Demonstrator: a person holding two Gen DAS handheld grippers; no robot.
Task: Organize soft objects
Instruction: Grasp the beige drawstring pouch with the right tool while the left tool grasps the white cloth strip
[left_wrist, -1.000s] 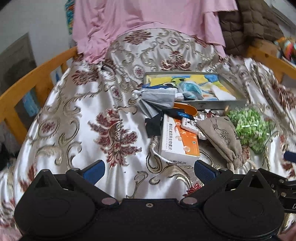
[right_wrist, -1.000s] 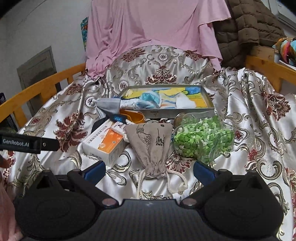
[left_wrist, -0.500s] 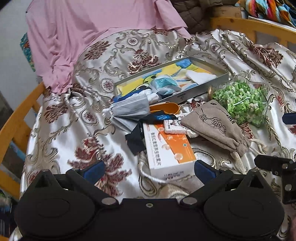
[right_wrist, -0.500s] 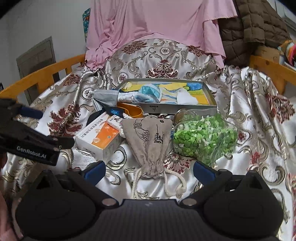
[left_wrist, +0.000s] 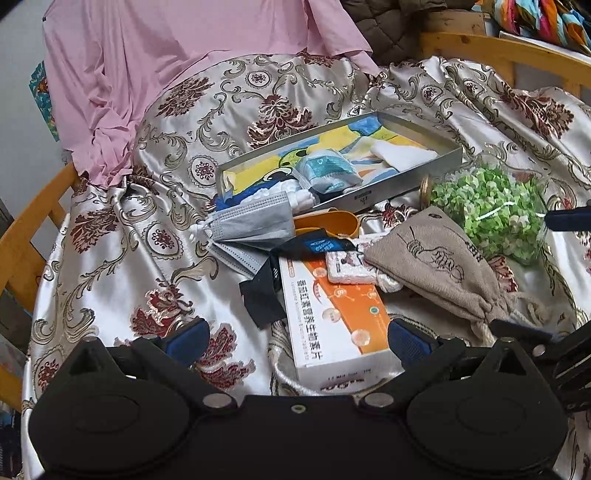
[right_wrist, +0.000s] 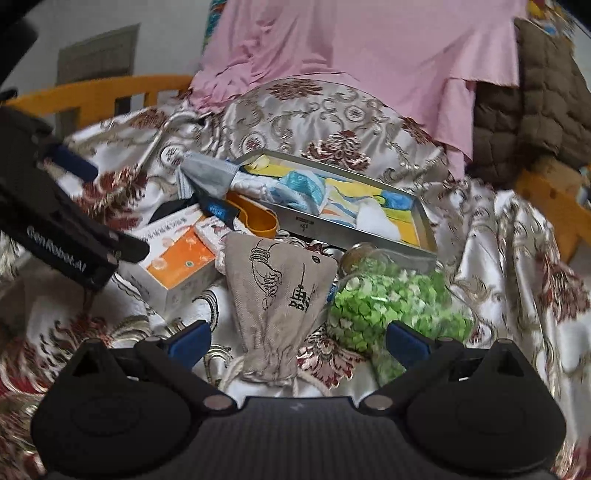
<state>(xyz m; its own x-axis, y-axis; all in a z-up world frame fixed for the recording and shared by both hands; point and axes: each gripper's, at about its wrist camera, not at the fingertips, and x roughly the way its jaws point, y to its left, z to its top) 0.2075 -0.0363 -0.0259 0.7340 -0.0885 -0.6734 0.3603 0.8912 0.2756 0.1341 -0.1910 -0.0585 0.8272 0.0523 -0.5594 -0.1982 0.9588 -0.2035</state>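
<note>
A beige drawstring pouch lies on the patterned satin cloth, between an orange-and-white box and a bag of green bits. Grey face masks hang over the near end of a shallow grey tray that holds folded cloths. My left gripper is open, its fingers either side of the box's near end. My right gripper is open, just short of the pouch's tied neck.
A pink cloth drapes the chair back behind the tray. An orange scoop and a black strap lie among the pile. Wooden rails border the cloth on both sides. A brown quilted jacket sits at the back right.
Both grippers have moved forward toward the pile. The left view has swung right onto the box; the right view has closed in on the pouch. Both stay open.
</note>
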